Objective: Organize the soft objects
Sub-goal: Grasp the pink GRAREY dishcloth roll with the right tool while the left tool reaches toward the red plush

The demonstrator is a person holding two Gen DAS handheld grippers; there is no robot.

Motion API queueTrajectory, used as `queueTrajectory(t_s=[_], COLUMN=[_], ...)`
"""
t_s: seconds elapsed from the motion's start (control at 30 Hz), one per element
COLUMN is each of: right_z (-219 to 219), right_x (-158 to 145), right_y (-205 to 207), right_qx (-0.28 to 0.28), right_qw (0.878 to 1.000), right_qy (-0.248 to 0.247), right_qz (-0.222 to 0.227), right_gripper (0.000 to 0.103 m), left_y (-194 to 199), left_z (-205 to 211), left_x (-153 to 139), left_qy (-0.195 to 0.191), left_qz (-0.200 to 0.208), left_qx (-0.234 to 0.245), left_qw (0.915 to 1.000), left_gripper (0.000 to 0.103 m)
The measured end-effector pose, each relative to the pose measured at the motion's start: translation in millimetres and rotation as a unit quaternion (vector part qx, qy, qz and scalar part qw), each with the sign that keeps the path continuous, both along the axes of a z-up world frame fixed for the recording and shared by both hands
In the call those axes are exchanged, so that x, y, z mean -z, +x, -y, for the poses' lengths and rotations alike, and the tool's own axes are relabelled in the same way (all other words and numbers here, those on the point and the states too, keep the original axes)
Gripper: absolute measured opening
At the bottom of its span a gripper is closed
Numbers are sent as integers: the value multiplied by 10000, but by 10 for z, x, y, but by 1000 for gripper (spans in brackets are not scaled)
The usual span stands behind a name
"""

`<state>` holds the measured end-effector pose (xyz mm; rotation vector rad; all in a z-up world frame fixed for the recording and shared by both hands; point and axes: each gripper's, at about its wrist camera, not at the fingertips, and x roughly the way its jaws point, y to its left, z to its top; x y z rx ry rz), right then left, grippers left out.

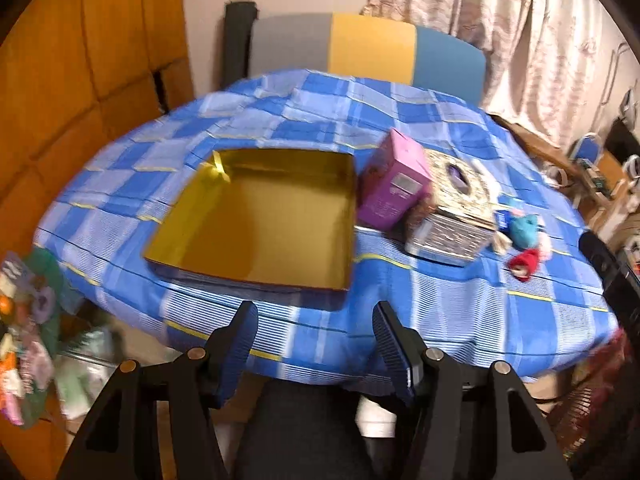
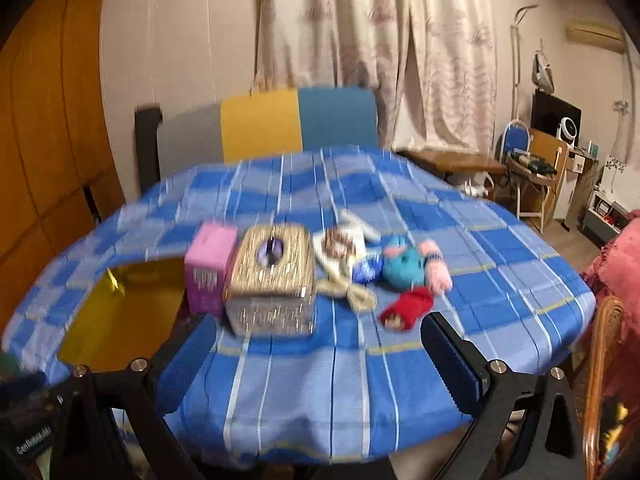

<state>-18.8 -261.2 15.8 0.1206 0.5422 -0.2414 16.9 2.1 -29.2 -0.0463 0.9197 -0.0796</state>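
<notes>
The left tool [image 1: 316, 344] is hovering at the near edge of the tabletop [image 1: 460, 312], its two ribbed blue fingers [image 1: 240, 344] standing spread apart and gripping nothing. The right tool [image 2: 316, 360] is hovering at the same edge further along, its fingers [image 2: 452, 360] also spread wide and holding nothing.

A blue checked cloth is covering the tabletop. A shallow gold tray [image 1: 256, 216] is lying open just ahead of the left tool. Beside the tray, a pink box [image 1: 394, 186] is standing tilted, touching a sparkly silver tissue box [image 1: 452, 216].

The soft objects are lying in a loose cluster just beyond the tissue box, away from the tray: a teal plush toy [image 2: 404, 266] with pink limbs, a small red plush toy [image 2: 406, 308] nearest the right tool, and a cream-coloured soft piece [image 2: 344, 268] whose shape is too blurred to tell. A grey, yellow and blue chair back [image 2: 260, 128] is standing behind the tabletop, before pale curtains [image 2: 360, 32].
</notes>
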Motion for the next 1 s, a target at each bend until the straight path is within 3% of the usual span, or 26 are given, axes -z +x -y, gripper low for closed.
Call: queueTrajectory(t_s=[0.13, 0.2, 0.27, 0.4, 0.57, 0.77, 1.0], right_z=[397, 694, 891, 1474, 2151, 2678, 2942], right_x=[239, 537, 741, 1085, 1124, 1066, 1369], right_y=[215, 333, 404, 509, 811, 1386, 2058], right_qx=[-446, -358, -248, 428, 895, 777, 758], right_qw=[9935, 9835, 9782, 9717, 9722, 9798, 9708], right_qy=[927, 1461, 1580, 1648, 1273, 1053, 1114], right_qz=[-487, -1009, -1323, -1639, -1748, -1515, -1985], right_gripper=[103, 103, 103, 103, 103, 99, 88], left_y=[85, 112, 134, 157, 172, 278, 307], left_z=[60, 156, 292, 621, 950, 1131, 1365], left_x=[173, 261, 332, 471, 641, 709, 644], left_qy=[-486, -521, -404, 76, 450, -511, -602], left_qz=[-367, -558, -719, -829, -1034, -1433, -1368], left_qx=[387, 549, 709, 1109, 1578, 1967, 2283], left_qw=[9974, 9956, 9941, 9903, 9810, 9686, 9621], left_gripper=[60, 60, 60, 60, 60, 60, 61])
